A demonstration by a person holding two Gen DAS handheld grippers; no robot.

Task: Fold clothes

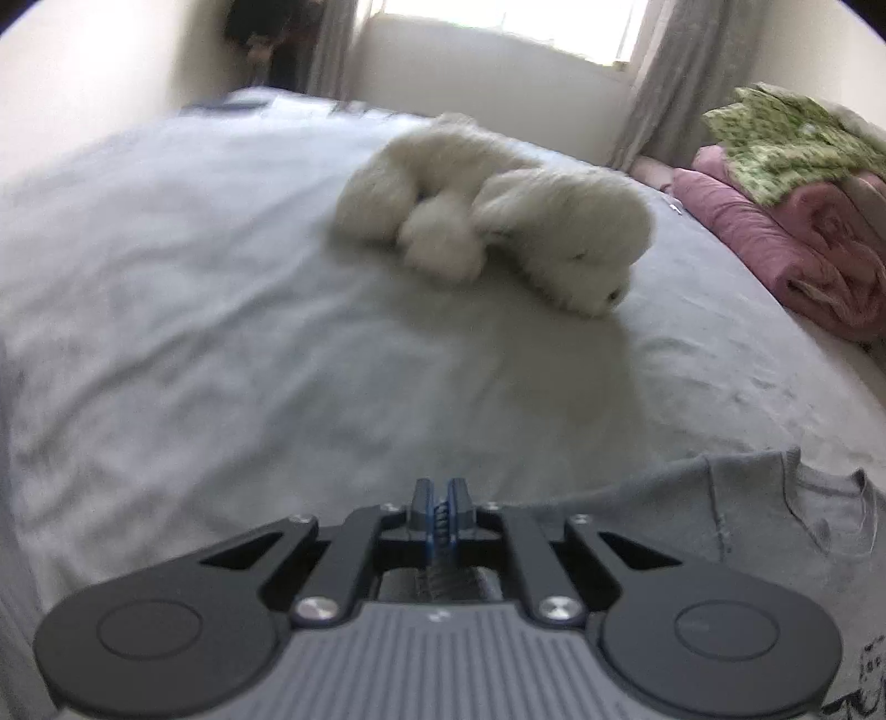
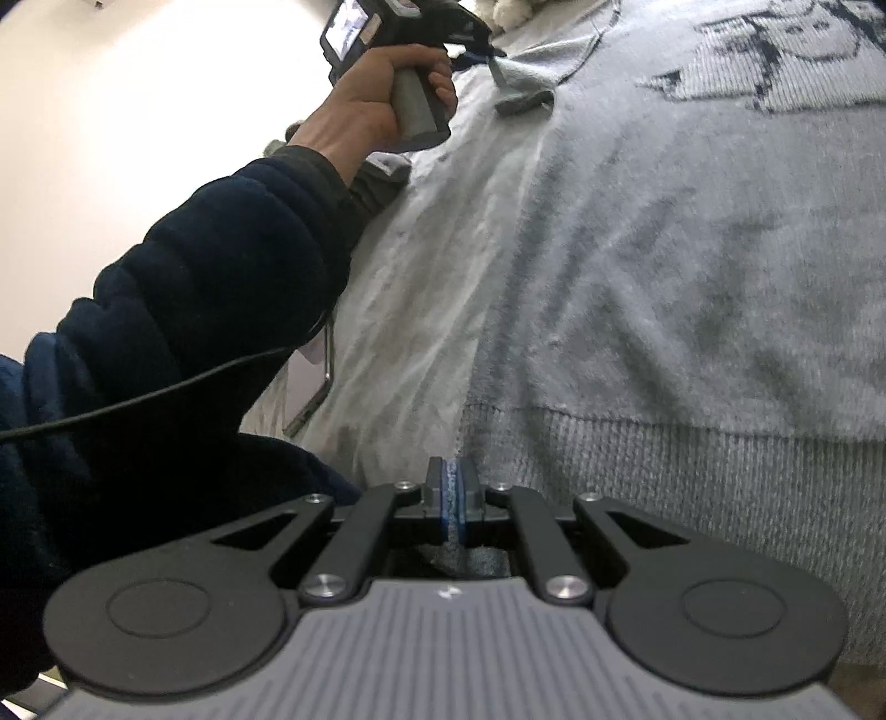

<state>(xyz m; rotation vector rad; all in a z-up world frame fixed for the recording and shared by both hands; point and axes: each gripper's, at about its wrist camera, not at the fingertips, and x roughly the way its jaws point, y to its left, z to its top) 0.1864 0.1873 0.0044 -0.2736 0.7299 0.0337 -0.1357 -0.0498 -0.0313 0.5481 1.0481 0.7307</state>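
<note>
A grey knit sweater (image 2: 664, 266) with a dark printed figure lies spread on the bed. Its ribbed hem (image 2: 692, 471) runs just ahead of my right gripper (image 2: 454, 498), which is shut with grey knit pinched between its blue pads at the hem's left corner. In the left wrist view the sweater (image 1: 720, 531) reaches in from the right and under my left gripper (image 1: 441, 498), which is shut with grey fabric showing between and behind the fingers. The right wrist view shows the left gripper (image 2: 470, 33) in a hand (image 2: 376, 105) at the sweater's far edge.
A white plush dog (image 1: 493, 216) lies on the grey bedsheet (image 1: 194, 332) ahead of the left gripper. Folded pink bedding (image 1: 797, 238) with a green patterned cloth (image 1: 792, 144) on top sits at the right edge. A dark sleeve (image 2: 194, 310) and a cable (image 2: 166, 387) cross the left.
</note>
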